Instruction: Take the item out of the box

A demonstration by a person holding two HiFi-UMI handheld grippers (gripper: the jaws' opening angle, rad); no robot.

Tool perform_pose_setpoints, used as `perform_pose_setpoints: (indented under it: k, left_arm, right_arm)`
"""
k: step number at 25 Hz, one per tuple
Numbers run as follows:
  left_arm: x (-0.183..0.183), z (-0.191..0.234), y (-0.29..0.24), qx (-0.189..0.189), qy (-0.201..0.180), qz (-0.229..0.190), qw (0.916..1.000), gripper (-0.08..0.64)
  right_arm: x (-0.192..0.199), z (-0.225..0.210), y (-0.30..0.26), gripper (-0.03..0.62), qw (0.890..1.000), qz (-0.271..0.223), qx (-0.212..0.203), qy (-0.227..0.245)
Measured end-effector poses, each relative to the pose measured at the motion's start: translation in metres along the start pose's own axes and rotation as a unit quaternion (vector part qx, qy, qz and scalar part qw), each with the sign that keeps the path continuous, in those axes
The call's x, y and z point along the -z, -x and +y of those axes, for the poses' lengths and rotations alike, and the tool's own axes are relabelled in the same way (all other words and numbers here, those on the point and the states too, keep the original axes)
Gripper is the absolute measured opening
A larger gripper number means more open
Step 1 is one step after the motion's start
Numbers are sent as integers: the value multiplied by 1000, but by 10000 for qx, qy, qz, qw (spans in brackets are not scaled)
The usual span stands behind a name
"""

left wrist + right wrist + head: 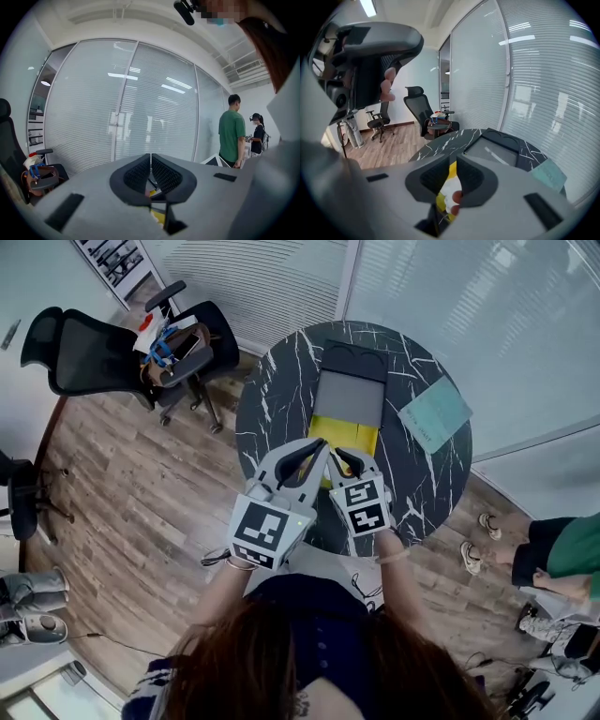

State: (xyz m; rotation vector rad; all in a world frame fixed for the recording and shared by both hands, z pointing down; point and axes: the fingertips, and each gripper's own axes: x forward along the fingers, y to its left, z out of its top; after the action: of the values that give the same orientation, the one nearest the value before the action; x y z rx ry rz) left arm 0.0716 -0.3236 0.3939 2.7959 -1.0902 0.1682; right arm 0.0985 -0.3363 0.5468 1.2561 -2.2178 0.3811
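A round black marble table [441, 474] carries an open grey box [349, 395]. A yellow packet [352, 435] lies at the box's near end. The right gripper [341, 456] clamps the packet; the left gripper [322, 446], just left, has its jaws pressed together.

Yellow item [352, 435]: near end hidden under l. tool [315, 454] & r. tool [341, 459]. R. gripper view: only a strip of it shows betw. pads; white/red bits there unclear. Person [562, 554] at 3 o'clock of head view cut by edge.
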Motion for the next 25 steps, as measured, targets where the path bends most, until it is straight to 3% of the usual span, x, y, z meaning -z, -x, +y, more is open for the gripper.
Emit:
perform_pose_setpoints:
  k: [10, 25]
  left_arm:
    - [4, 9, -4, -85, 151, 53, 9998, 30]
    - [19, 16, -9, -227, 261, 226, 9991, 31]
  right_arm:
    - [23, -5, -25, 61, 9978, 491, -102, 428]
    - [64, -5, -57, 71, 9929, 1019, -354, 495]
